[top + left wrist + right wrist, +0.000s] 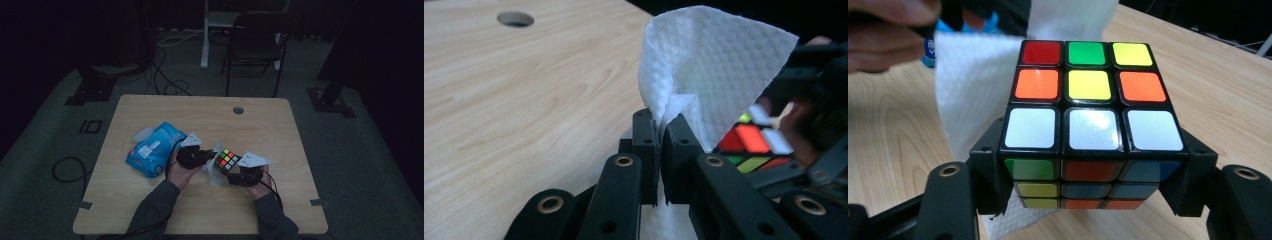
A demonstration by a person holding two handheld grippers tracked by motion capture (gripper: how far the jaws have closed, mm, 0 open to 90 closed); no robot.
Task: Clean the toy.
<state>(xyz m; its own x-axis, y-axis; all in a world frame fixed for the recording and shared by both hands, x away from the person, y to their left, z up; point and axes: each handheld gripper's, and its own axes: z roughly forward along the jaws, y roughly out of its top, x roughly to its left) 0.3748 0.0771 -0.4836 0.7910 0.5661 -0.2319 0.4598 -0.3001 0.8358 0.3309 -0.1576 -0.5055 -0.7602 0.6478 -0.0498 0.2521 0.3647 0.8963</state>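
Observation:
A scrambled Rubik's cube (1088, 120) sits clamped between the jaws of my right gripper (1090, 170); from above the cube (228, 159) shows at the table's middle, just ahead of the right gripper (239, 169). My left gripper (659, 137) is shut on a white paper tissue (709, 70), whose sheet stands up right beside the cube (754, 142). In the high view the left gripper (209, 158) holds the tissue (215, 167) against the cube's left side. Behind and under the cube hangs the same tissue (973, 95).
A blue wet-wipe pack (152, 149) lies left of the hands on the wooden table (260, 125). A round cable hole (238, 110) is near the far edge. A chair (255, 45) and cables stand on the floor beyond.

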